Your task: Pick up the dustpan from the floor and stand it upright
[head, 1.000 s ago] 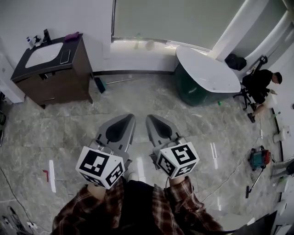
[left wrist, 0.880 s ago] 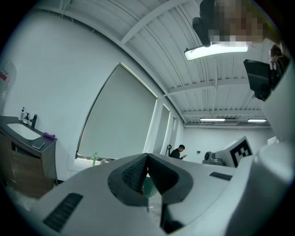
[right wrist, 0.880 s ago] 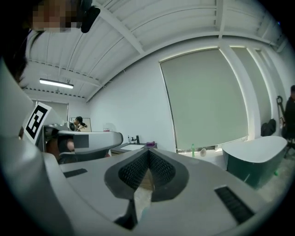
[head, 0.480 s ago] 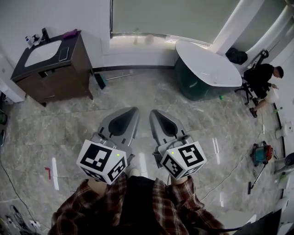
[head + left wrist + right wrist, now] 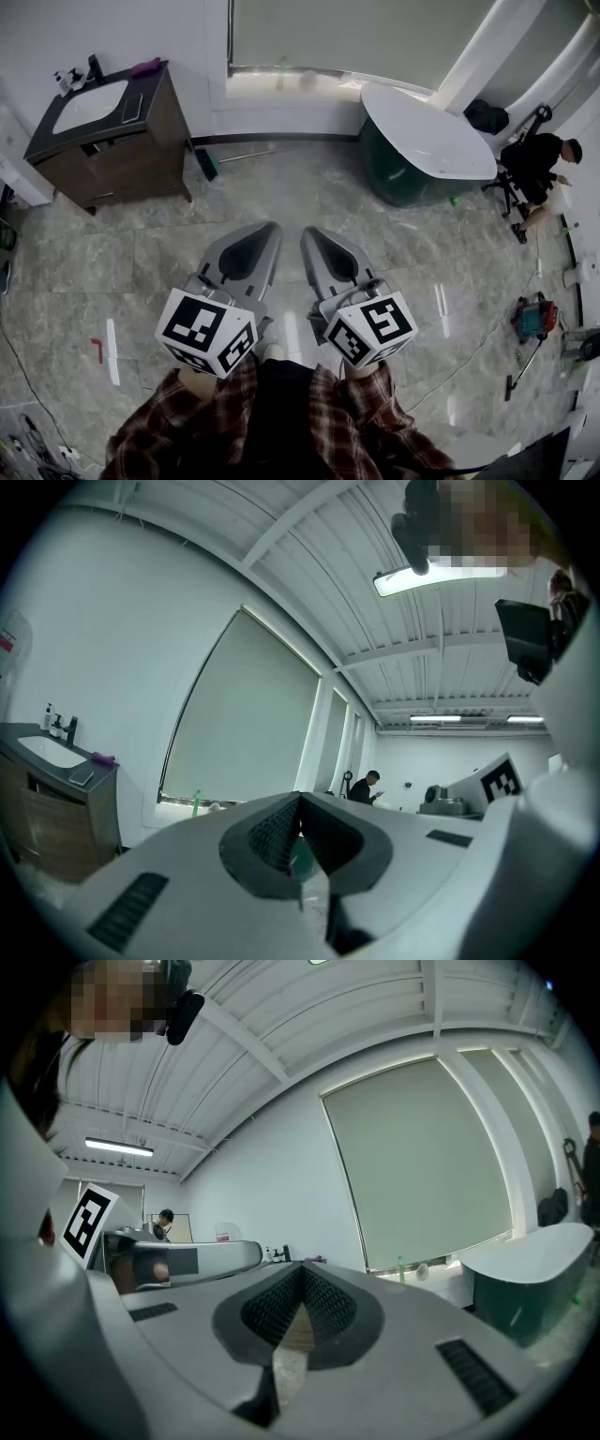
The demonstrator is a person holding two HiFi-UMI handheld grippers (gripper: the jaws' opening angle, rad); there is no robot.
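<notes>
**Q:** What has changed since the earlier frame?

**A:** Very little. The left hand-held gripper [image 5: 269, 229] and the right hand-held gripper [image 5: 307, 233] stay side by side ahead of the plaid sleeves [image 5: 366, 427]. Only the framing of the room has drifted slightly.

**Q:** How do the jaws stand?

**A:** In each gripper view the two jaws meet at their tips, closed, with nothing held between them. Both point level, out above the floor [image 5: 141, 248].

**Q:** Where is the dustpan?

**A:** The dustpan [image 5: 205, 165], dark teal and small in the head view, lies on the floor just beside the vanity cabinet [image 5: 117, 155]. Its thin handle runs rightward along the foot of the wall. It is well apart from both grippers.
</notes>
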